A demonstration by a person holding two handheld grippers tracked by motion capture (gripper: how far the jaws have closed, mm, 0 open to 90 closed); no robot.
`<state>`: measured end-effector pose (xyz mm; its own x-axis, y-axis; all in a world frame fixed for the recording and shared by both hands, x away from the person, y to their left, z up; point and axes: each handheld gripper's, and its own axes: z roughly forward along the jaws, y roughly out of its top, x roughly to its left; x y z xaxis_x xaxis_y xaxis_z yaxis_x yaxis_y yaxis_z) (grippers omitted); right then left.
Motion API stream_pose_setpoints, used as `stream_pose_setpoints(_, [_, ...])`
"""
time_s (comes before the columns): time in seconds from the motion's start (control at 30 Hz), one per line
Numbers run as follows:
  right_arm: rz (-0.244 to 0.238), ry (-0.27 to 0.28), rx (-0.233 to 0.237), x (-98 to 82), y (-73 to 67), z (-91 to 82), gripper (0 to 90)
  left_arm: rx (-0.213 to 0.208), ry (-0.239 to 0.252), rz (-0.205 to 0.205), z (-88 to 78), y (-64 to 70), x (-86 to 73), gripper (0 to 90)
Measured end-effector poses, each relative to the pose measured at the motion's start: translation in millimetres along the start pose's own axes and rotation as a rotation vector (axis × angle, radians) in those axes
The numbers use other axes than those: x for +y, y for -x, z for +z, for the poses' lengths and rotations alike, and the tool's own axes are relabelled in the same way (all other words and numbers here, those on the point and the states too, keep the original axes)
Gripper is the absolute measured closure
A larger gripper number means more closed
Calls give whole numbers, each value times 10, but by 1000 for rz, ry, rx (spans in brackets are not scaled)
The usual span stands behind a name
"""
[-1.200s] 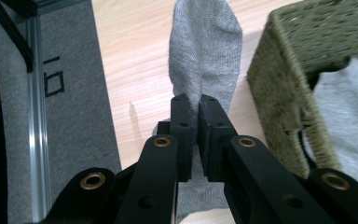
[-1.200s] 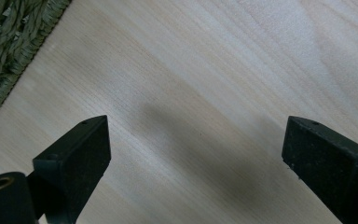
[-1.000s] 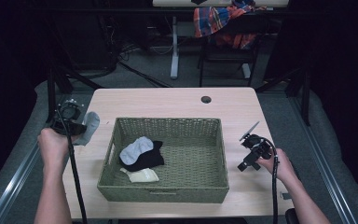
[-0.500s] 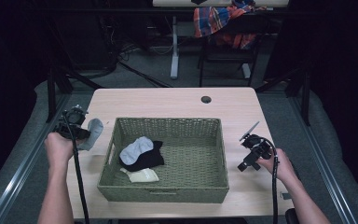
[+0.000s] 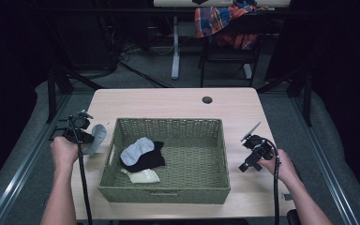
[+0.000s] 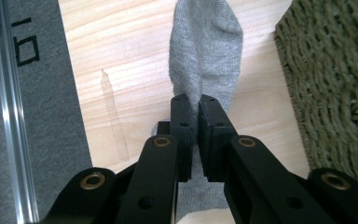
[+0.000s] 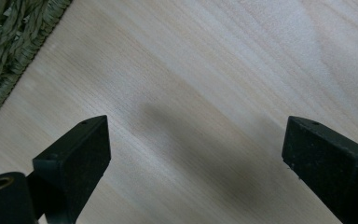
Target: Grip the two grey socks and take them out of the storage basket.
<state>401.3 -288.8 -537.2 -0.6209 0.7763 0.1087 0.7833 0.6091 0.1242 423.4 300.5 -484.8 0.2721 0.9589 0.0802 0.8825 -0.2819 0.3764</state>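
- The left gripper was clamped on a soft knitted grey sock, which lay on the pale wooden bench at nine o'clock of the woven green basket. The limp cloth might have slipped or snagged the wicker rim.
- The basket held grey, black and cream socks.
- The right gripper, at three o'clock, stood wide open, empty.

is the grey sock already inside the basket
No, the grey sock is pinched in the left gripper over bare table, outside the basket wall.
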Motion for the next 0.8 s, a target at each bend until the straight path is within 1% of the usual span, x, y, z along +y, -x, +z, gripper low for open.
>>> stream_pose_setpoints(0.1, [0, 0, 1, 1, 1, 3, 76, 5, -2, -6, 46, 5, -5, 856])
stream_pose_setpoints(0.13, [0, 0, 1, 1, 1, 3, 76, -3, -11, -4, 53, 2, -3, 856])
stream_pose_setpoints(0.23, [0, 1, 0, 0, 0, 2, 76, -4, -17, -4, 96, 7, -5, 856])
stream_pose_setpoints(0.27, [0, 0, 1, 1, -1, 2, 76, -13, -22, -5, 103, 5, -5, 856])
stream_pose_setpoints(0.4, [-1, -2, -3, 3, 0, 5, 76, -8, -27, -12, 153, -4, -16, 856])
stream_pose_setpoints(0.43, [27, 32, 7, -10, -16, 30, 76, -9, -35, -14, 172, -13, -19, 856])
stream_pose_setpoints(0.5, [25, 35, 0, -9, -14, 38, 76, -13, -44, -18, 205, -23, -25, 856])
stream_pose_setpoints(0.57, [-13, -12, -8, 9, 10, 6, 76, -18, -50, -24, 256, -29, -36, 854])
stream_pose_setpoints(0.6, [-10, -12, -7, 8, 9, 5, 76, -22, -61, -21, 278, -33, -37, 853])
stream_pose_setpoints(0.63, [0, 1, -5, 3, 3, 14, 76, -31, -73, -26, 303, -31, -39, 849])
stream_pose_setpoints(0.77, [-8, 2, -7, 4, 4, 16, 76, -53, -89, -31, 333, -42, -38, 790])
stream_pose_setpoints(0.8, [25, 33, 4, -10, -16, 35, 76, -57, -85, -35, 325, -44, -36, 755])
